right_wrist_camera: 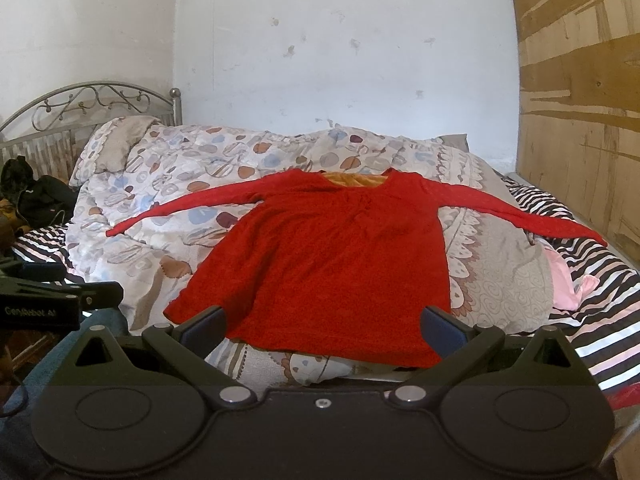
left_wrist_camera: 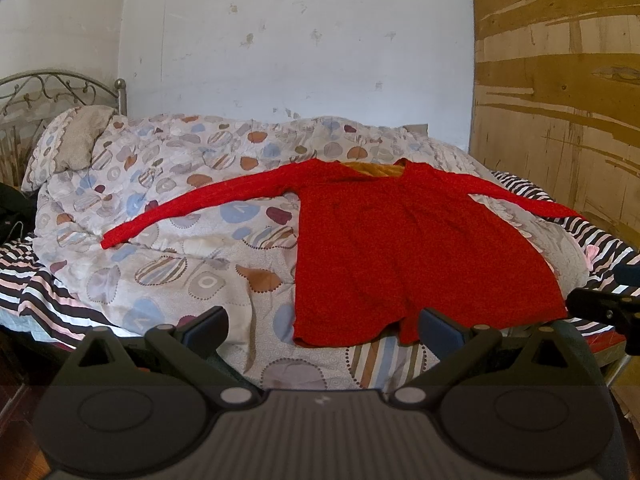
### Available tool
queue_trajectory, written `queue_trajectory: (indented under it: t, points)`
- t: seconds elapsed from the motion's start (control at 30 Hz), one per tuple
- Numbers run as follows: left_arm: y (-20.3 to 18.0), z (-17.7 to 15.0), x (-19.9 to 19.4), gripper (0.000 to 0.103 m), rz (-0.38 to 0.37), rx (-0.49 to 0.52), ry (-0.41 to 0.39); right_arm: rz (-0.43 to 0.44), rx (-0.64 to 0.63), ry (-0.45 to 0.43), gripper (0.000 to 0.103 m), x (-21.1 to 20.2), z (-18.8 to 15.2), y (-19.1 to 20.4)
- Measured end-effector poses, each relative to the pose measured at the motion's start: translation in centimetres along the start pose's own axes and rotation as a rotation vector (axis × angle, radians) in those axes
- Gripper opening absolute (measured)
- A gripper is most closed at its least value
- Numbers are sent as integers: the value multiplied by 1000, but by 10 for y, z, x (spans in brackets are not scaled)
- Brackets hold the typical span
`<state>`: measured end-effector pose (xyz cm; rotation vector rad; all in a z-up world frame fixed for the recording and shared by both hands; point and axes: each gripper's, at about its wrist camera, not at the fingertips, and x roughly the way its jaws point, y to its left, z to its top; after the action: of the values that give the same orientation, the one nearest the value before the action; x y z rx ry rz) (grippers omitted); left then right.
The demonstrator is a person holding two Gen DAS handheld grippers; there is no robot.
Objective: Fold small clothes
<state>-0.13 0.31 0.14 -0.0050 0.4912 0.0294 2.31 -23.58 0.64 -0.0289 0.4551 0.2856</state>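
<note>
Spreading wide at the near edge of each wrist view, both tools hold nothing. The left gripper (left_wrist_camera: 322, 330) has its two fingers far apart, the blue pads (left_wrist_camera: 204, 330) bare, and it hovers over the near edge of the bed, with the right finger just in front of the garment's hem. The right gripper (right_wrist_camera: 322, 330) is likewise fully parted and empty; its fingers frame the lower hem from either side, and contact with the cloth cannot be judged. In the right wrist view the left tool shows at the left margin, bearing white lettering too blurred to read; in the left wrist view a dark part of the right tool shows at the right margin.

Beyond the fingers, a red long-sleeved top (right_wrist_camera: 328, 264) lies flat and unfolded on a patterned quilt (left_wrist_camera: 180, 248), hem toward the cameras, neckline away, showing an orange inner lining (right_wrist_camera: 354, 180). Both sleeves stretch outward, the left one across the quilt, the right one reaching onto a black-and-white striped sheet (right_wrist_camera: 592, 280). A pink cloth (right_wrist_camera: 568, 280) lies near the right sleeve.

Farther back, a pillow (left_wrist_camera: 76, 144) rests against a metal headboard (right_wrist_camera: 96, 100), dark clothing (right_wrist_camera: 36, 196) sits at the left, a white wall (left_wrist_camera: 300, 40) stands behind, and a wooden panel (left_wrist_camera: 560, 100) rises at the right.
</note>
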Motion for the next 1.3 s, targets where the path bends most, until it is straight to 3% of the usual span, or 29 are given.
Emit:
queue_trajectory:
  t: [0.27,0.57,0.77,0.93,1.3]
  points:
    - [2,22,24,102,12,22,85,20,88,76,103,18,12,-19]
    - [-3,76,73,102,5,57,85,-16,89,92,103,55,44,-45]
    - [-6,115,104,103,18,78,39,-69,145,141,103,90,72,-73]
    - [-10,141,140,103,14,78,45,-115,134,120,103,110,90,-90]
    - [-30,168,229,103,30,78,62,-179,148,126,103,166,106,-138]
